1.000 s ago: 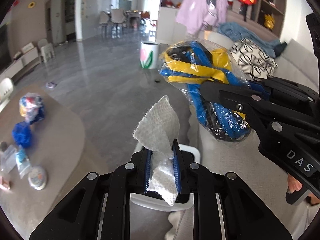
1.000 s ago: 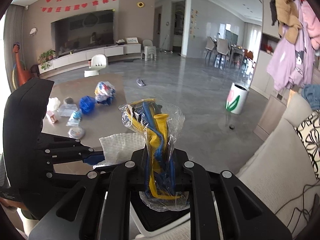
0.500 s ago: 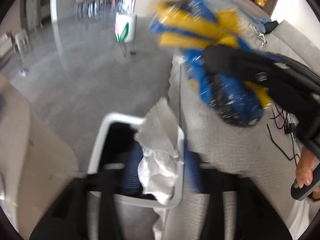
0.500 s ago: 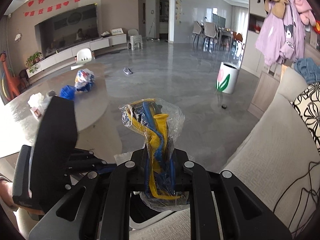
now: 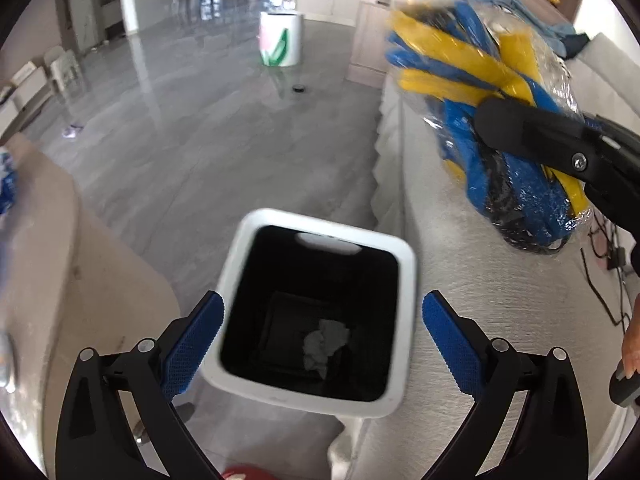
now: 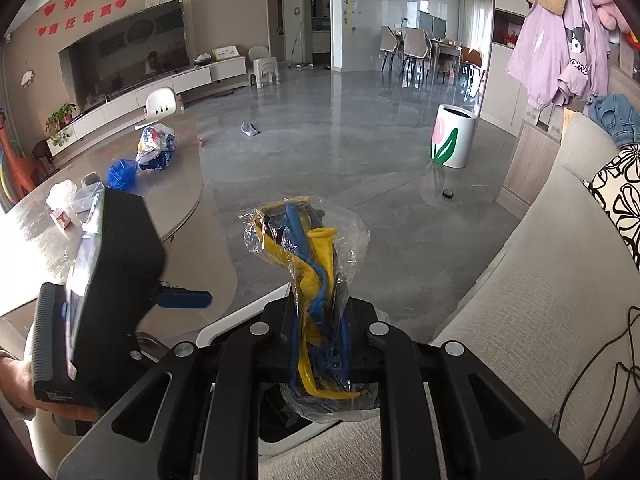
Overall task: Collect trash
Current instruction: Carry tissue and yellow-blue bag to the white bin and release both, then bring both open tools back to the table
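Hovering over the bin, my left gripper gapes empty, tissue lying inside; my right gripper clamps the balloon bag beside the bin for dropping.

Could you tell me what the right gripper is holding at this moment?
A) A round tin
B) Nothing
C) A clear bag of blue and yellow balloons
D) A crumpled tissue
C: the right gripper is clamped on the clear bag of blue and yellow balloons, while the tissue lies at the bottom of the bin under the open left gripper.
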